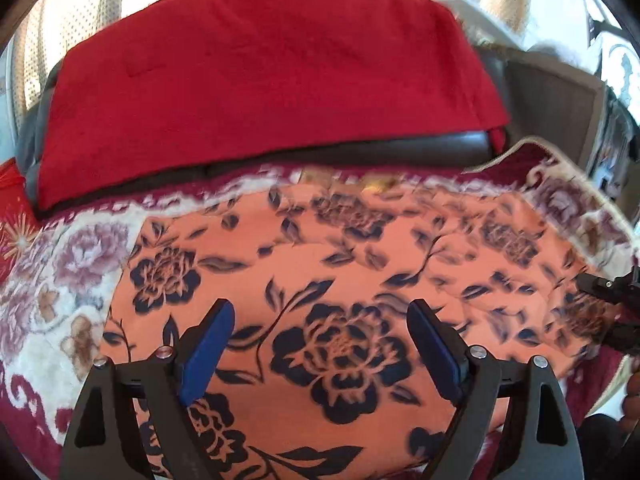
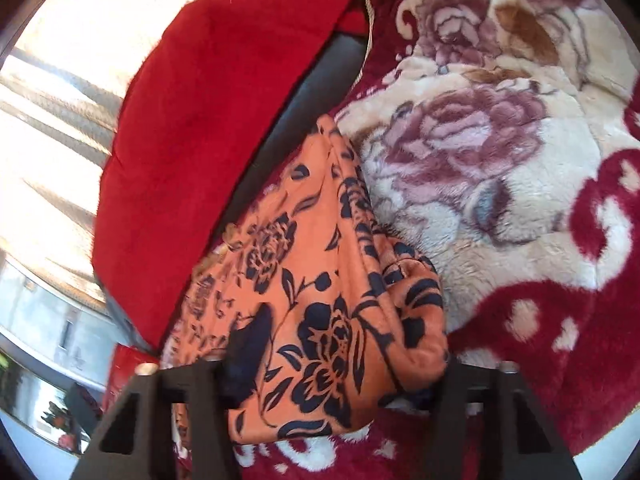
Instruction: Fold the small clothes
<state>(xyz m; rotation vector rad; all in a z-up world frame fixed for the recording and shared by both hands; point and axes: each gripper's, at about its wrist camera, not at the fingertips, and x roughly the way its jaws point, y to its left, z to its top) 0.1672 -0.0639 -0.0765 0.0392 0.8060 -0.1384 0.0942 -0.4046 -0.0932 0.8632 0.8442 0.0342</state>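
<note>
An orange garment with dark blue flowers (image 1: 320, 248) lies spread flat on a plush floral blanket (image 1: 60, 280). My left gripper (image 1: 320, 306) hovers over its near part, blue pads wide apart and nothing between them; it is open. My right gripper (image 1: 604, 304) shows at the right edge, by the garment's right side. In the right wrist view, a bunched fold of the garment (image 2: 320, 280) fills the gap between the jaws of my right gripper (image 2: 340, 360). The left pad (image 2: 248, 340) shows beside the cloth; the right finger is buried under it. Whether the pads press on the fold is unclear.
A thick red cushion cover (image 1: 260, 80) drapes over a dark sofa back (image 1: 400, 148) just beyond the garment. The cream and maroon blanket (image 2: 500, 160) spreads out to the right of the fold. Bright curtains hang behind.
</note>
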